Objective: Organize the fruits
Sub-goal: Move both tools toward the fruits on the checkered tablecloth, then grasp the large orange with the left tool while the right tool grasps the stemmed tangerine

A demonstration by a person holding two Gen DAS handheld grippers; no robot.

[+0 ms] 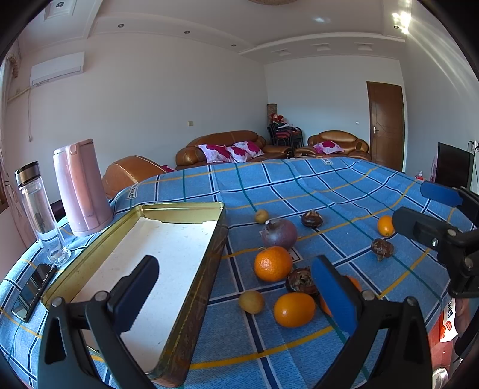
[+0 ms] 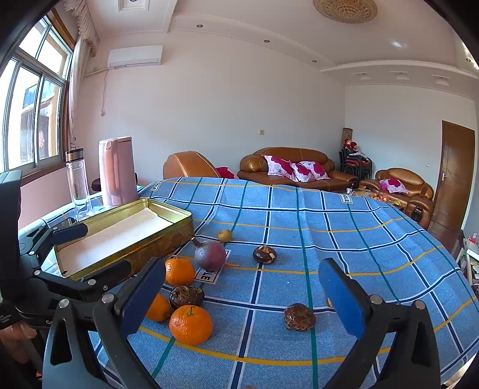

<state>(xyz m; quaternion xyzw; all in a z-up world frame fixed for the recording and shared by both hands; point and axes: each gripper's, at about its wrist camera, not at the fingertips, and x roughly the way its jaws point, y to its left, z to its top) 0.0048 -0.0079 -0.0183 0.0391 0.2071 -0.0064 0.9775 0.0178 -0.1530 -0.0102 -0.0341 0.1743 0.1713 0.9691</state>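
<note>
The blue checked tablecloth [image 2: 344, 227] lies bare across its far and right parts, giving open passage there; the tin box [image 1: 191, 287] blocks the left side, with a pink kettle [image 1: 80, 188] and glass bottle [image 1: 39, 215] standing behind it; the oranges [image 1: 272, 263], a purple fruit [image 1: 280, 233] and dark brown fruits [image 2: 299, 317] crowd the near middle, with narrow gaps between them.

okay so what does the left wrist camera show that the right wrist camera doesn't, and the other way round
Only the left wrist view shows the phone lying by the glass bottle, and a small yellow fruit in front of the oranges.

Only the right wrist view shows the window and the ceiling lamp.

Both show the open tin, still without fruit, the purple fruit, the pink kettle, the checked cloth, and the left gripper and right gripper, both open and holding nothing.
</note>
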